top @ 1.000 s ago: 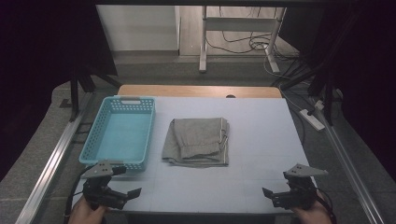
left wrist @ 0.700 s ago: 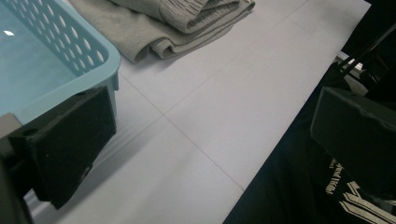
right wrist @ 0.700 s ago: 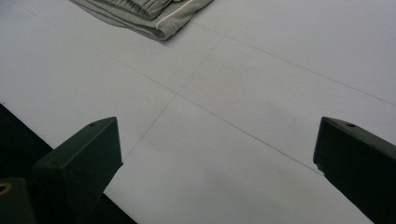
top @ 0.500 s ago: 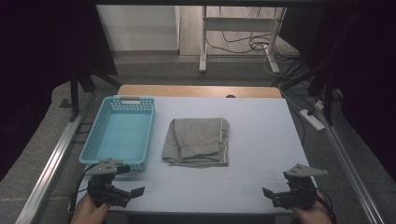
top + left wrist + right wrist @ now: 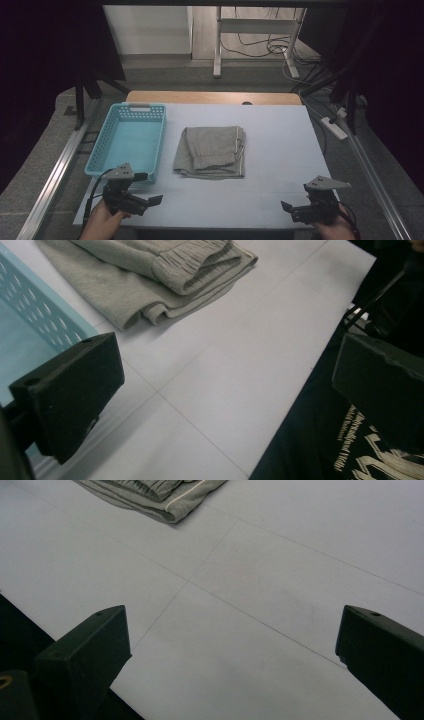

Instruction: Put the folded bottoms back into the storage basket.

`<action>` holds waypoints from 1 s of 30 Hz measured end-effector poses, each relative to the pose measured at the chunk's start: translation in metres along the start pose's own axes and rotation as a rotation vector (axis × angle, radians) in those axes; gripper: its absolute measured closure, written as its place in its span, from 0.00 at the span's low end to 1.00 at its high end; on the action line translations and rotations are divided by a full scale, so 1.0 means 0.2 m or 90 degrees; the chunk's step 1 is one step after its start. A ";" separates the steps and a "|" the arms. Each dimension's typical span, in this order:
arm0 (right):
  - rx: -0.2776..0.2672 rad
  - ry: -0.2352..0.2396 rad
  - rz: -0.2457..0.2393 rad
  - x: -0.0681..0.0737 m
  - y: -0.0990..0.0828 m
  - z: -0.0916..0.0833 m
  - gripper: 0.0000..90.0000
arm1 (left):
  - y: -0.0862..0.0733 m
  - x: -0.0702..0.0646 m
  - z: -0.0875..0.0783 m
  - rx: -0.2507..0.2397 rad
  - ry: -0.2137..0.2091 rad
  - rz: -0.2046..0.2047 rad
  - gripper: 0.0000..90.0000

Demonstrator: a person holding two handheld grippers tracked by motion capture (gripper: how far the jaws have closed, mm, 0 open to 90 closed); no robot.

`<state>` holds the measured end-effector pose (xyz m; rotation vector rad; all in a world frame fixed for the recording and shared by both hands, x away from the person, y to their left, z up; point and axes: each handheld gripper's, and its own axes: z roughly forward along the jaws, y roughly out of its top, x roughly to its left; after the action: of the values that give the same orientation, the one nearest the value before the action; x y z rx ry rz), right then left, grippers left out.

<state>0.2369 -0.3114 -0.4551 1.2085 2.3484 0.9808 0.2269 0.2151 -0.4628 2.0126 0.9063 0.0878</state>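
A folded grey garment [image 5: 210,151] with an elastic waistband lies in the middle of the white table [image 5: 280,145]. To its left stands a light blue plastic basket [image 5: 102,145], nothing inside it. My left gripper [image 5: 150,205] hovers at the front left, just in front of the basket's near corner, open with nothing between its jaws. My right gripper [image 5: 289,212] sits at the front right near the table edge, also open and holding nothing. From the left gripper [image 5: 225,385] I see the garment [image 5: 150,275] ahead and the basket wall [image 5: 30,315] at left. The right gripper [image 5: 230,660] faces the garment's corner [image 5: 150,492].
Beyond the table's far edge is a wooden strip [image 5: 210,97], then floor with a metal stand [image 5: 220,45] and cables. A power strip [image 5: 334,127] lies off the table's right side. Metal rails [image 5: 55,175] run along both sides.
My left gripper has shifted a little to the right and forward, turning towards the table's middle. The right gripper, garment and basket have stayed put.
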 end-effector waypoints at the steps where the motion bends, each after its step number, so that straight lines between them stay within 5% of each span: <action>1: 0.000 0.000 -0.001 0.00 0.00 0.00 0.02 | 0.01 0.00 0.01 0.001 0.001 0.000 0.00; 30: -0.007 0.010 0.007 -0.01 0.00 -0.01 0.02 | 0.24 0.04 0.25 0.053 0.041 0.007 0.00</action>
<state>0.2368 -0.3132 -0.4546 1.2146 2.3485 1.0079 0.2785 0.1692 -0.4589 2.1027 0.9543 0.1234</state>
